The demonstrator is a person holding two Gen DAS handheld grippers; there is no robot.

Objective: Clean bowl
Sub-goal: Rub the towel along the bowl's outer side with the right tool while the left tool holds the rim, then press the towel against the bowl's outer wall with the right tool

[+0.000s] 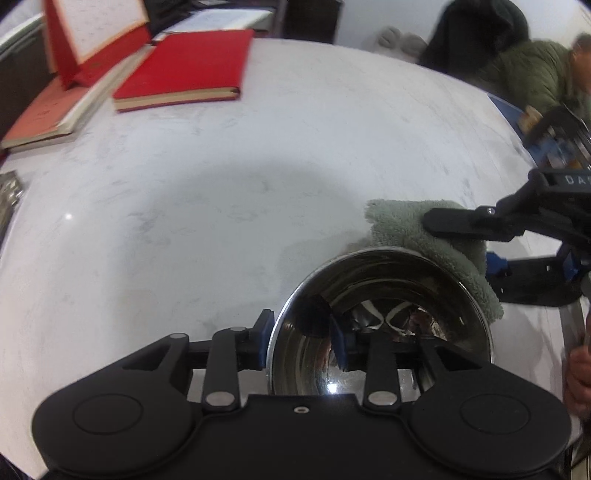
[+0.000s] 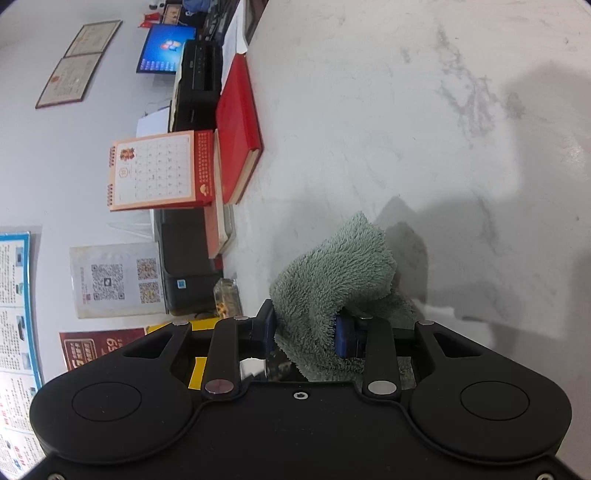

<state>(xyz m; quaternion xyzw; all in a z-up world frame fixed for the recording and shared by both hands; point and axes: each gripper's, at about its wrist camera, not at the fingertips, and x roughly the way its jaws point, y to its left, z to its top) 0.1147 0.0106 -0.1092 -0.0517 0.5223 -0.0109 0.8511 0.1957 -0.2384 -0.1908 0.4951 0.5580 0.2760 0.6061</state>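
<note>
A shiny steel bowl [image 1: 384, 317] is held tilted above the white marble table [image 1: 221, 206], its opening facing the left wrist camera. My left gripper [image 1: 301, 345] is shut on the bowl's near rim, one finger outside and one inside. A grey-green fluffy cloth [image 1: 421, 236] lies over the bowl's far right rim. My right gripper [image 1: 454, 243] comes in from the right and is shut on the cloth. In the right wrist view the cloth [image 2: 332, 280] is bunched between the right gripper's [image 2: 304, 332] fingers, and the bowl is hidden.
Red books [image 1: 184, 70] and a desk calendar [image 1: 92, 33] lie at the table's far left. A person in a green jacket [image 1: 535, 74] sits at the far right. In the right wrist view a black printer [image 2: 195, 81] and a monitor [image 2: 166, 48] stand beyond the books [image 2: 236, 125].
</note>
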